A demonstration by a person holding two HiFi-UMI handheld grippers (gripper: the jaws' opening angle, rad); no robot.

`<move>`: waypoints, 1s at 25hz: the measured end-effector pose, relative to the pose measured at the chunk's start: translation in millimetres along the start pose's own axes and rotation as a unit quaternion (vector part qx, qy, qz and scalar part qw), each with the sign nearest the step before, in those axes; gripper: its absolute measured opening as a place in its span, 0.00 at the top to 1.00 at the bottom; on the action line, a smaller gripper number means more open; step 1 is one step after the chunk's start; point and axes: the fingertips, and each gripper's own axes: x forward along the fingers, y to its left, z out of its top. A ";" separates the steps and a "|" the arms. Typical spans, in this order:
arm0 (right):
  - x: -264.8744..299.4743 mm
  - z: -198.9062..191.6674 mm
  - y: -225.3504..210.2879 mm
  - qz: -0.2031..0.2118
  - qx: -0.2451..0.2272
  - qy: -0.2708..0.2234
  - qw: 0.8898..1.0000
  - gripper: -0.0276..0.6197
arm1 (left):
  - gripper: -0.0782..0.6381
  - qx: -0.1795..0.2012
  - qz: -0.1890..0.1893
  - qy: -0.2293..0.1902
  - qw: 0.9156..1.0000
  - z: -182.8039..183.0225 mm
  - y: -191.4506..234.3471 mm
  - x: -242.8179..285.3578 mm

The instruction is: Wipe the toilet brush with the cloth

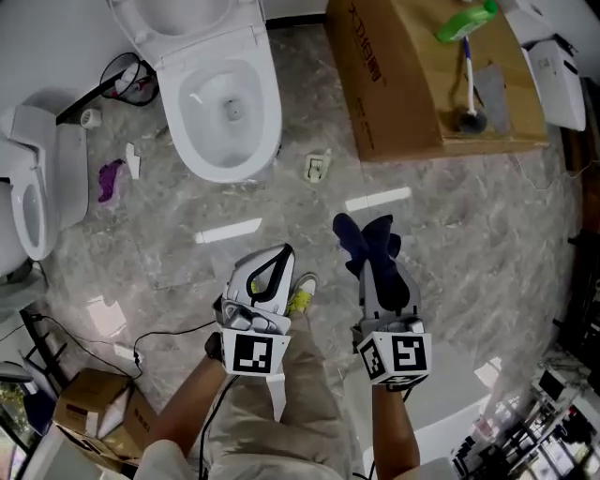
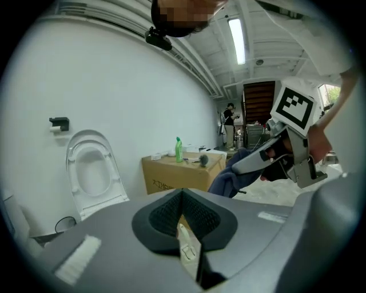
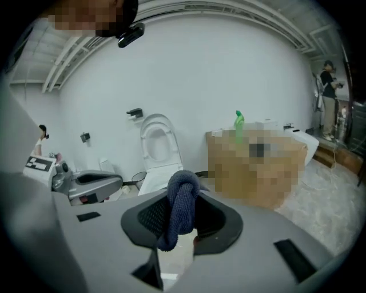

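Observation:
The toilet brush (image 1: 468, 94) lies on a cardboard box (image 1: 394, 94) at the far right, its dark head toward me, beside a green bottle (image 1: 466, 23). Both grippers hang over the marble floor, well short of the box. My right gripper (image 1: 377, 265) is shut on a dark blue cloth (image 1: 366, 239), which bunches up over its fingertips; in the right gripper view the cloth (image 3: 180, 200) hangs folded between the jaws. My left gripper (image 1: 284, 253) is shut with nothing in it, its pads meeting in the left gripper view (image 2: 183, 220). From there the brush (image 2: 203, 159) shows small on the box.
An open white toilet (image 1: 225, 103) stands ahead to the left, and another toilet (image 1: 33, 187) is at the far left. A purple scrap (image 1: 111, 178) and a small white item (image 1: 317, 167) lie on the floor. A small carton (image 1: 94, 403) and cables sit near left.

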 end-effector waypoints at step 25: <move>212.5 -179.5 -73.6 0.004 -0.034 -0.118 0.992 0.80 | 0.89 0.017 -0.022 -0.034 0.999 -258.5 3.4 155.7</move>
